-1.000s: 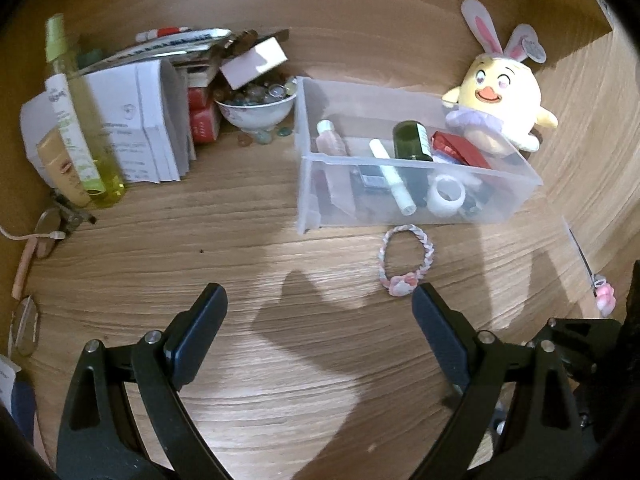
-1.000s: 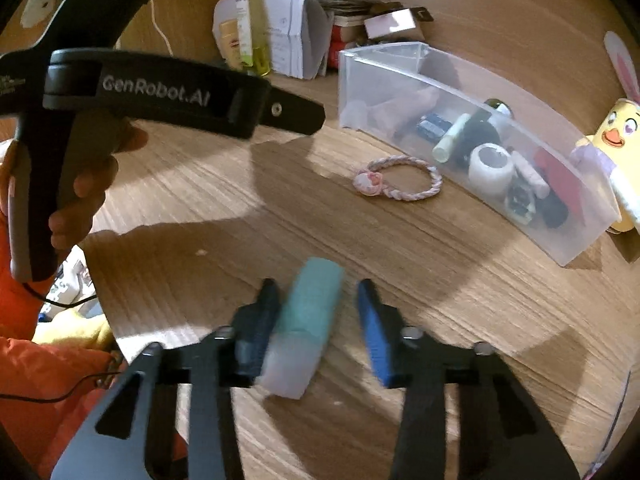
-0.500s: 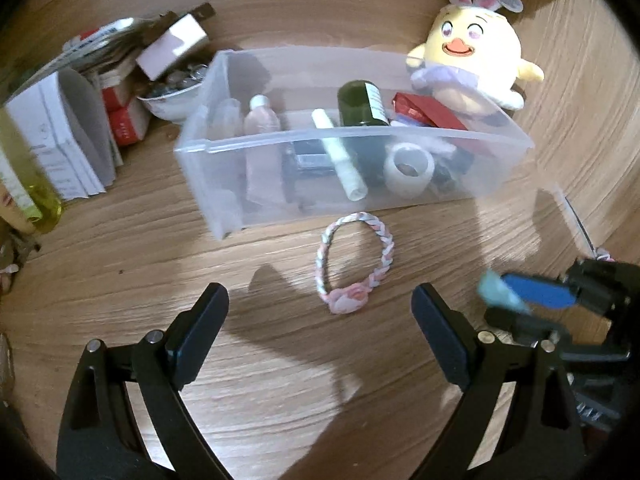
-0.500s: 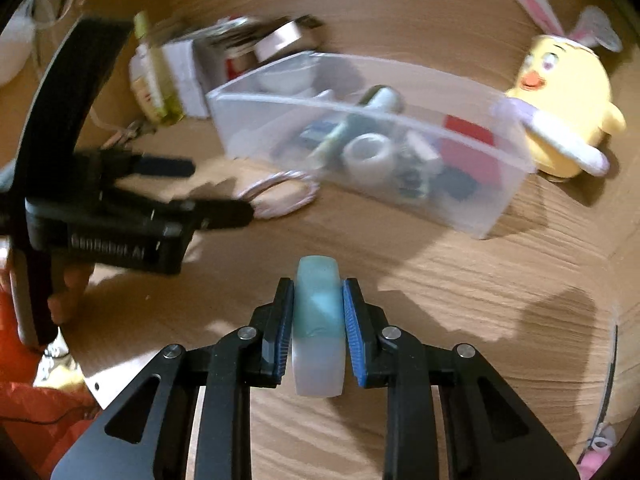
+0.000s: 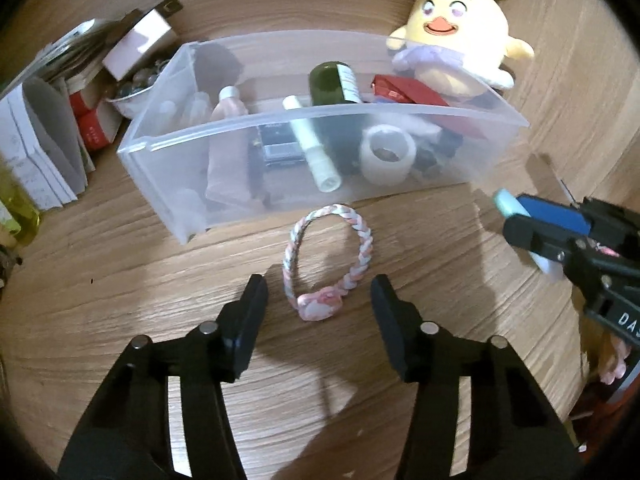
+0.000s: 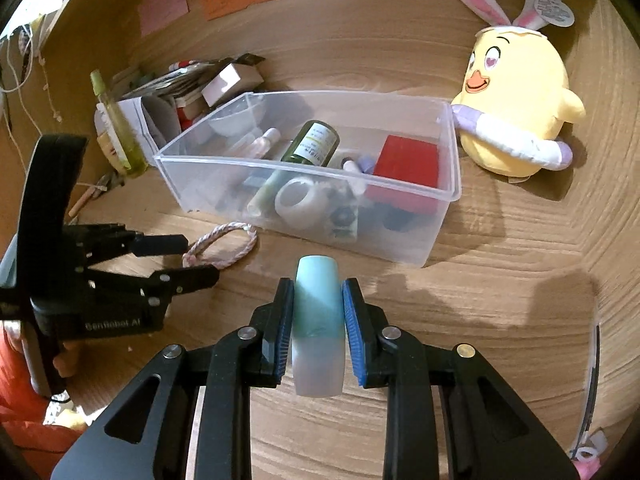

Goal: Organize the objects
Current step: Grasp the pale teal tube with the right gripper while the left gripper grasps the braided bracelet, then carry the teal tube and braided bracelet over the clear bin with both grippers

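Note:
A clear plastic bin (image 5: 500,118) (image 6: 448,196) on the wooden table holds a green bottle (image 5: 332,84), a white tape roll (image 5: 386,154), tubes and a red box (image 6: 408,160). A pink-and-white braided bracelet (image 5: 360,252) (image 6: 224,248) lies flat just in front of the bin. My left gripper (image 5: 318,300) (image 6: 196,258) is open, its fingers on either side of the bracelet's pink charm, low over the table. My right gripper (image 6: 316,300) (image 5: 516,220) is shut on a teal-and-white tube (image 6: 318,320), held above the table in front of the bin.
A yellow plush chick with bunny ears (image 6: 516,96) (image 5: 452,36) sits right of the bin. Papers, boxes, a bowl and a yellow-green bottle (image 6: 116,128) crowd the back left. A hair clip (image 6: 588,448) lies at the far right.
My right gripper closed on the teal tube, lifted it and swung toward the bin. My left gripper moved forward to the bracelet and narrowed its opening around the charm.

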{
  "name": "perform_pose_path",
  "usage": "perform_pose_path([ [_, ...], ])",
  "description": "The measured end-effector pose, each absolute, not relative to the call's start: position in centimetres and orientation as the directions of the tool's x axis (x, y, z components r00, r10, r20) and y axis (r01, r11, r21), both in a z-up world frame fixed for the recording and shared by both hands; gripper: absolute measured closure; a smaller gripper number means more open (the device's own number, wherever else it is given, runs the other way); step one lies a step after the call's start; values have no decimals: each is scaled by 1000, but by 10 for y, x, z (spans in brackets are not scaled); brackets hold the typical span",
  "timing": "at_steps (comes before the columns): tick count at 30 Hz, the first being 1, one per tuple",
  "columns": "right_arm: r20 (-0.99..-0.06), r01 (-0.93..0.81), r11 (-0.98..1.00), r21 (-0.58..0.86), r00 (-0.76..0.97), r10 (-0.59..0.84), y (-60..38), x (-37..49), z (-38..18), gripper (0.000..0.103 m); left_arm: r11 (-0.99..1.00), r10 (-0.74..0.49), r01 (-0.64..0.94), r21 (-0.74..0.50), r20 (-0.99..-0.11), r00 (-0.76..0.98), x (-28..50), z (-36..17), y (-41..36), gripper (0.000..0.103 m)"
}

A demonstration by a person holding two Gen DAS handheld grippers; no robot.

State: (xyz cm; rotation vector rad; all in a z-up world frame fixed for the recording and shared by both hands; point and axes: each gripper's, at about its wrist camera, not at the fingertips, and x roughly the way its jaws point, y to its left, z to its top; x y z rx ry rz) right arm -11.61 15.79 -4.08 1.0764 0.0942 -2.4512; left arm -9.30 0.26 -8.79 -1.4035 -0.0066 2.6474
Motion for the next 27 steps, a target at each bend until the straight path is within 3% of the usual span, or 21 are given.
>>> perform_pose_path([
  [5, -708, 433, -892, 127, -591, -387, 157, -118, -39, 80, -988, 139, -130, -79, -815, -562, -93, -85, 3, 79],
  [8, -706, 431, -892, 134, -591, -391, 156, -118, -38, 80, -989, 133, -131, -70, -811, -569, -90, -84, 4, 83],
  [27, -638, 436, -886, 157, -640, -429, 150, -118, -8, 80, -991, 131, -109, -76, -695, -707, -67, -34, -5, 87],
])
